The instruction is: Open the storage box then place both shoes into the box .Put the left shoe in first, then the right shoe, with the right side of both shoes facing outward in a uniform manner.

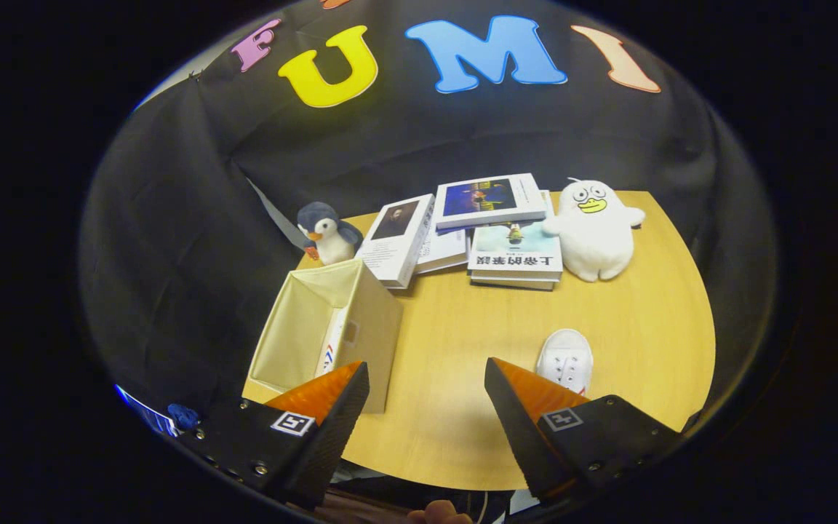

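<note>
A beige storage box stands open on the wooden table, just ahead of my left finger. Inside it a white shoe stands on its side against the box's right wall, its sole edge with red and blue marks showing. A second white shoe lies on the table just beyond my right finger, toe pointing away from me, its heel hidden behind the finger. My gripper is open above the table's near edge, with nothing between its fingers.
Behind the box sits a small penguin plush. Several books are stacked and leaning at the back of the table, with a white duck plush to their right. Bare tabletop lies between box and shoe.
</note>
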